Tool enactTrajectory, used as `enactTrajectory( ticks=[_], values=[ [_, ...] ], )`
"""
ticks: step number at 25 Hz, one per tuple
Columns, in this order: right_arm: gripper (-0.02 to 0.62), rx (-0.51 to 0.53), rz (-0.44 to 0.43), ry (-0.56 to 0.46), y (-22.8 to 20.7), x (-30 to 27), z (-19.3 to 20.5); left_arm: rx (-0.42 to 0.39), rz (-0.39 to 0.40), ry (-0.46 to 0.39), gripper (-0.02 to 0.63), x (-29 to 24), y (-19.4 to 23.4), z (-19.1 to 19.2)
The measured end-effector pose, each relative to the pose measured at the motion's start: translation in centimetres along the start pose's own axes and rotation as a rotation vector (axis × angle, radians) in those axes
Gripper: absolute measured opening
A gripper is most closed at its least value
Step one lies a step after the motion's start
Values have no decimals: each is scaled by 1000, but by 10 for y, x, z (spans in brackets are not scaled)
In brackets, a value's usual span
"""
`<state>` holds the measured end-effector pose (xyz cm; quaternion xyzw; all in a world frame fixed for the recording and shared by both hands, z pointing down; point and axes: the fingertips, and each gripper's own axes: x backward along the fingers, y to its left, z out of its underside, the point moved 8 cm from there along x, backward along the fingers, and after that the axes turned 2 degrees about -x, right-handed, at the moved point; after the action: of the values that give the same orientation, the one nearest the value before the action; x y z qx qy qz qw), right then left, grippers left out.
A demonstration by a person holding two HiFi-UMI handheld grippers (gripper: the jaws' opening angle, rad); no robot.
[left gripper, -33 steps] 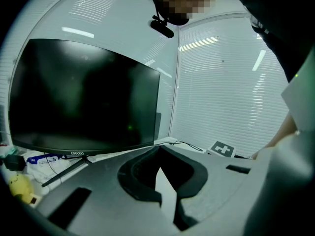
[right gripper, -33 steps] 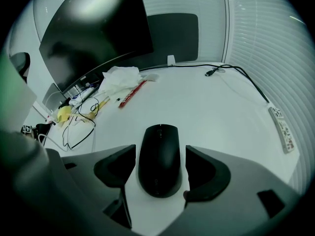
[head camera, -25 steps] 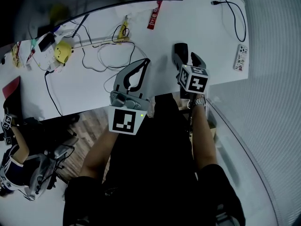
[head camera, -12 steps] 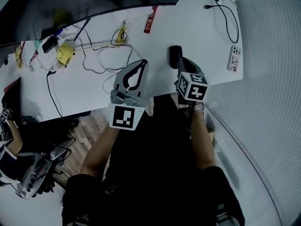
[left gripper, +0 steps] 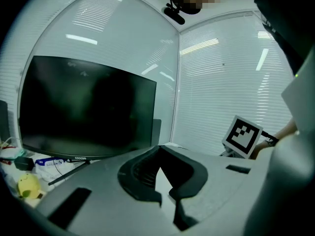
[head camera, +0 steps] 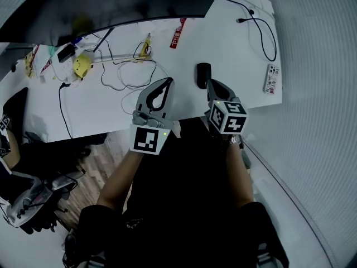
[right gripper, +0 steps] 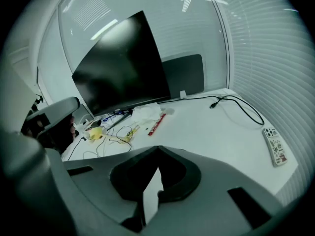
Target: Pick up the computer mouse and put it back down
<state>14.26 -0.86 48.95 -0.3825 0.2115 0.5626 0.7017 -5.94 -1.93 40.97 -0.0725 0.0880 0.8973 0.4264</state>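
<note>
The computer mouse (head camera: 204, 75) is lying flat on the white bench (head camera: 234, 54), not far from the front edge, and nothing has hold of it. The right gripper (head camera: 211, 84) is right behind it. In the head view its tip sits over the mouse's near right corner, angled down, and I can't tell how much air is between them. Its jaws are pressed together with nothing in them. The right gripper view only shows a sliver of white past them, and the mouse is hidden under the gripper body there. The left gripper (head camera: 169, 82) is off to the left, clear of the mouse, jaws also closed on nothing, pointing roughly level at the monitor (left gripper: 88, 107).

My read: the mouse is down, so if a lift is coming the jaws have to spread first, wider than the mouse body, before dropping in. I'd straddle it across the narrow sides at about mid-length so it doesn't pivot out when squeezed. It's smooth curved plastic and will probably squirt forward if grabbed near the tail. Go low enough that the pads land on the side walls and not the domed top. The left one just needs to keep out of it. The cable (head camera: 262, 32) and phone (head camera: 271, 79) are well off to the right, so I don't see a snag risk.
</note>
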Motion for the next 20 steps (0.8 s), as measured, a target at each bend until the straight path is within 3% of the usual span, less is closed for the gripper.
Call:
enactTrajectory(
  ticks=[8,20],
  values=[
    [-2,60,-58,-82,6,41,-24,0,-53,-38,5,11,-14,-14],
    [-2,87,-153,-132,10,87,-24,-15,-97,-39,6,30,-47,-20]
  ],
)
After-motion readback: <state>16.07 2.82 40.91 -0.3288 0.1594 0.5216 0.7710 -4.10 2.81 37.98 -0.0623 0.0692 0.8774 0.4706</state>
